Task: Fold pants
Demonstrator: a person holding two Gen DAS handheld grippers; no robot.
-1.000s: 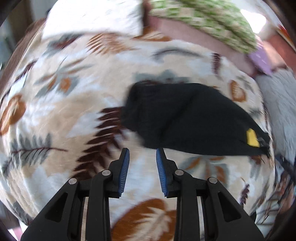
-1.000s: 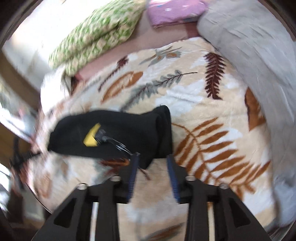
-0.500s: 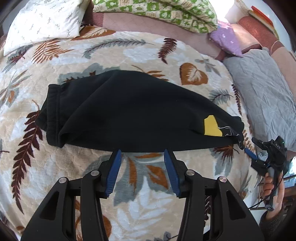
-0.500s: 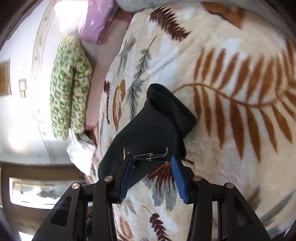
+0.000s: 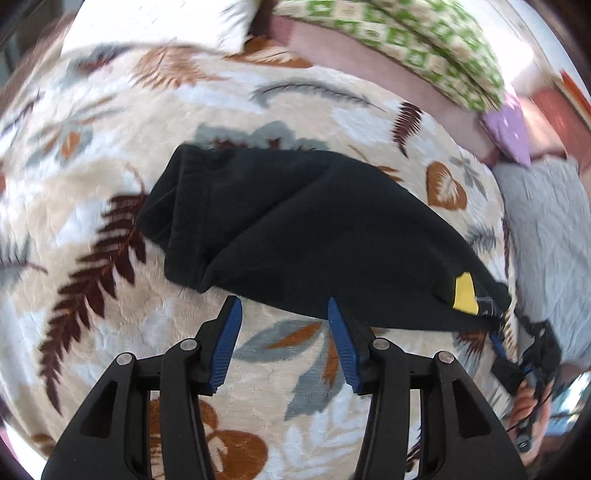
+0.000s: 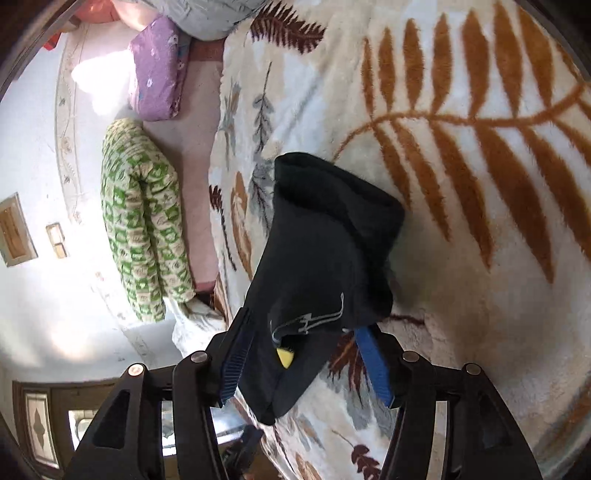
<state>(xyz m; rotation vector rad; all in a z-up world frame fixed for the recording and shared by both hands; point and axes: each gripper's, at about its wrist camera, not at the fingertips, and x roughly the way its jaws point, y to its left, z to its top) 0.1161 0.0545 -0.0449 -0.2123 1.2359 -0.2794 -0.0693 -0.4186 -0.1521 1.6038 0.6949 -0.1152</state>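
Black folded pants (image 5: 314,229) lie on a leaf-patterned blanket (image 5: 147,325), waistband at the left and a yellow tag (image 5: 465,295) at the right end. My left gripper (image 5: 282,314) hovers open at the pants' near edge, nothing between its fingers. In the right wrist view the tagged end of the pants (image 6: 325,236) lies between the fingers of my right gripper (image 6: 303,354). Its jaws are opening and the pads do not press on the cloth. The yellow tag (image 6: 285,357) shows between them. A hand (image 5: 532,406) holds that gripper at the bed's right side.
A white pillow (image 5: 159,18), a green patterned quilt (image 5: 424,48) and a purple pillow (image 5: 509,129) line the far side of the bed. A grey quilt (image 5: 546,236) lies to the right. A door with a glass pane (image 6: 37,424) shows beyond the bed edge.
Both grippers' jaws stand wider than before. The right gripper has rolled and sunk toward the tagged end, which now lies between its fingers. The left gripper has shifted along the pants' near edge.
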